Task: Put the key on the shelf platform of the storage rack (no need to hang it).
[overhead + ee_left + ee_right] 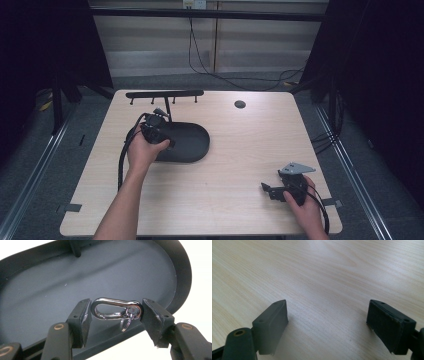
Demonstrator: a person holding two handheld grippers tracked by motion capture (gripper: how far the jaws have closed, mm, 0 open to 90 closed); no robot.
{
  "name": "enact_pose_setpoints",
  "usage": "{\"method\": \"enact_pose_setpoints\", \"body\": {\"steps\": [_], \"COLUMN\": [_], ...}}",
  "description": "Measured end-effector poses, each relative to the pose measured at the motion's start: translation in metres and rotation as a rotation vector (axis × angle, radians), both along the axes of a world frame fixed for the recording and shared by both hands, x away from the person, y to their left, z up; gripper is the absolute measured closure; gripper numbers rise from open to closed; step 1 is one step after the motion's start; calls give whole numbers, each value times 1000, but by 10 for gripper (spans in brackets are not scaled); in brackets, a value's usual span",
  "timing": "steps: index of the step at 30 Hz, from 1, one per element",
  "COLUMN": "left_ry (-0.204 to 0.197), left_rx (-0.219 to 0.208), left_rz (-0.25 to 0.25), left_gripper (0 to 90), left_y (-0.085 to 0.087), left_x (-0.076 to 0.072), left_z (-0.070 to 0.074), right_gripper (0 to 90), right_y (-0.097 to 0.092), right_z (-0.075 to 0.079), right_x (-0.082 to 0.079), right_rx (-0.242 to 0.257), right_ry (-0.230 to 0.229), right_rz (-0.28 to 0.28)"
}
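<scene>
Carabiner (116,309) shiny silver (small ring attached), clamped lengthwise between jaws.

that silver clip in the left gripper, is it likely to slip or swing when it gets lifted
The carabiner clip looks like polished metal, pinched end to end by the left gripper, so it could slip or pivot. It is probably rigid and light. The small ring hanging from it will likely dangle freely above the black tray.
</scene>
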State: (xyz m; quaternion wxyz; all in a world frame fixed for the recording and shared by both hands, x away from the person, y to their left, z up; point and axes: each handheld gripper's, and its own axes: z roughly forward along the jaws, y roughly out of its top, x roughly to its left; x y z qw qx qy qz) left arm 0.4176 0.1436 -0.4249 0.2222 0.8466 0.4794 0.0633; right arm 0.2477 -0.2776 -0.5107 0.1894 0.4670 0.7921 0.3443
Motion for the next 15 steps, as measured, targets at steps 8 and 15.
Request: {"method": "enact_pose_setpoints", "body": {"steps": [8,15], "left_ry": [4,-8], "left_rx": [2,16], "left_rz": [5,18], "left_gripper": [423,423], "left_y": [-7,-5], "left_x": [2,6], "left_z": [-8,-13], "right_gripper": [166,166], "right_y": [0,0], "right_z": [0,0], "right_x": [0,0], "right_rx": [0,0], "right_ry": [0,0], "right_rz": [0,0]}}
